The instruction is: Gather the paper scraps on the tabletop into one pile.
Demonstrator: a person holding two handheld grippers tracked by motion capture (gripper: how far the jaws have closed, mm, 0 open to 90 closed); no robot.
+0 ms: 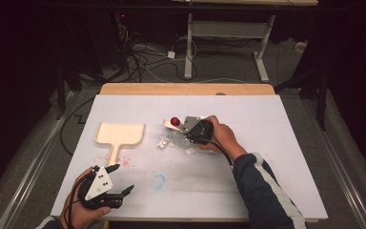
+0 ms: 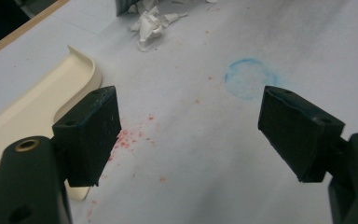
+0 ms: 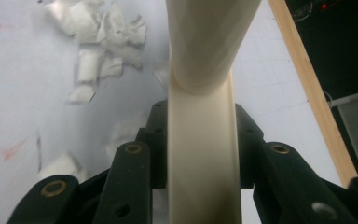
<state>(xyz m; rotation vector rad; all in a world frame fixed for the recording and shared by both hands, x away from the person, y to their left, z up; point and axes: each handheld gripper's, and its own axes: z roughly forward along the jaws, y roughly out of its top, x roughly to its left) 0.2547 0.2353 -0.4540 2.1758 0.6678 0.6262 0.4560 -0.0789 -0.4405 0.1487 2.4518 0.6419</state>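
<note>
A white-topped table (image 1: pixel 276 143) with a pale wooden strip along its far edge stands on a grey floor (image 1: pixel 310 114) in a dim room whose sides fall away into black. Beyond it a tangle of dark and white cables (image 1: pixel 143 59) lies on the floor beside the white legs of a second desk (image 1: pixel 228 33). A small red light (image 1: pixel 122 16) glows far back, perhaps on some equipment.

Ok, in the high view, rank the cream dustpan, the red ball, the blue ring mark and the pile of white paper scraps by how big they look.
1. cream dustpan, clearly the largest
2. pile of white paper scraps
3. blue ring mark, close to the scraps in spread, so these two are unsure
4. red ball, smallest
</note>
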